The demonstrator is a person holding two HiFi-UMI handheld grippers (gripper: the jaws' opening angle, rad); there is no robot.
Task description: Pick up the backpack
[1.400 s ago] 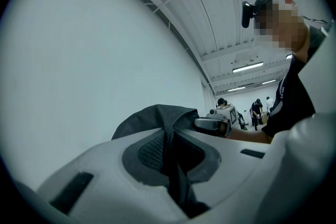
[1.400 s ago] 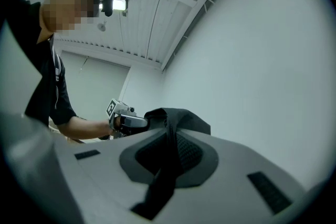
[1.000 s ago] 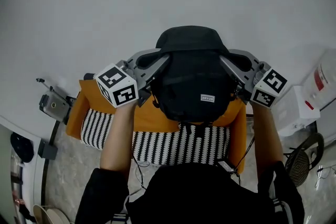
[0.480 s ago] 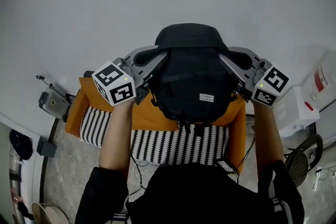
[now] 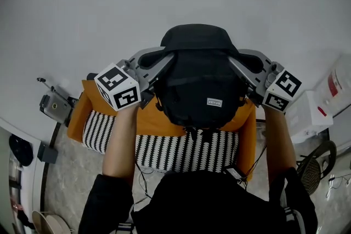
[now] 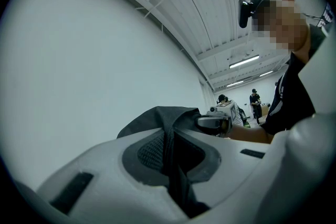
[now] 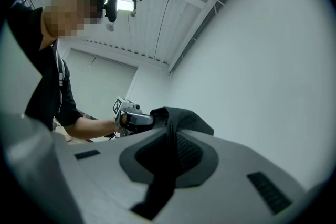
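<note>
While the left gripper (image 5: 163,64) and right gripper (image 5: 238,64) each pinch black fabric of the backpack (image 5: 200,85) — hanging between them above the orange striped seat (image 5: 164,152) — the lift seems in hand, and next calls for raising both evenly, grips firm.

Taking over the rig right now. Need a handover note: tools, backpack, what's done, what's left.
Left tool: shut on black fabric at the left side of the backpack.
Right tool: shut on fabric at its right side.
Backpack: held between both tools, in front of the person, over the orange-and-striped seat.
Done: both grasps made. The backpack looks raised off the seat, though the head view does not show the gap.
Left: confirm it hangs clear and hold both grips.
</note>
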